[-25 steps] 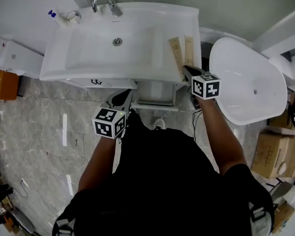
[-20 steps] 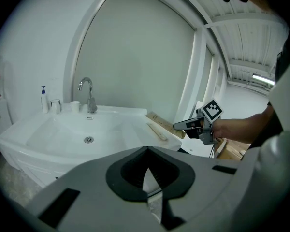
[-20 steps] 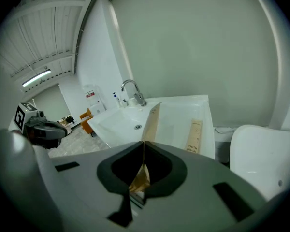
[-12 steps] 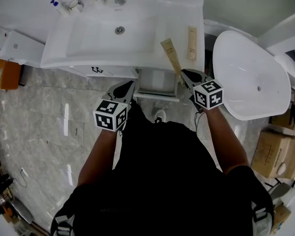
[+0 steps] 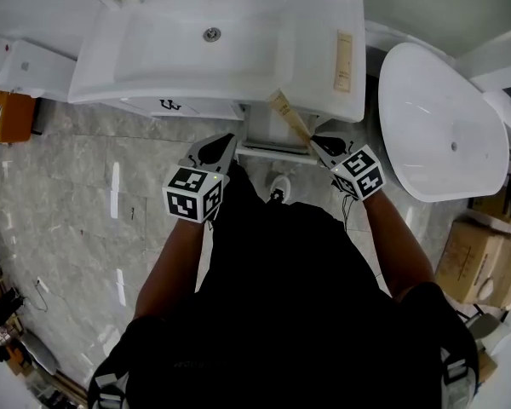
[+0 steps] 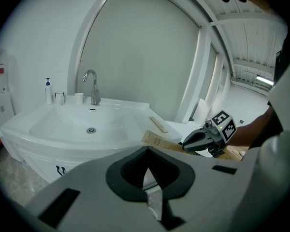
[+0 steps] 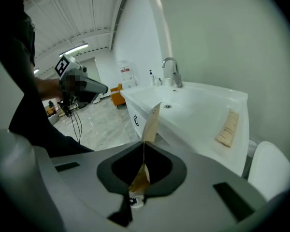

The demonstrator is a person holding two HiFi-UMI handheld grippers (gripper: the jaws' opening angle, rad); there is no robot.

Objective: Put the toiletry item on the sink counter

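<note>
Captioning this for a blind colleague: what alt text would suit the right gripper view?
The right gripper is shut on a flat tan tube, held edge-on and pointing up in front of a white sink counter. A second tan tube lies on the counter right of the basin; the left gripper shows at far left.

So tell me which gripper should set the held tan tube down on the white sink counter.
Right. The right gripper is shut on the flat tan toiletry tube, which points toward the front edge of the white sink counter. The left gripper holds nothing, its jaws together.
</note>
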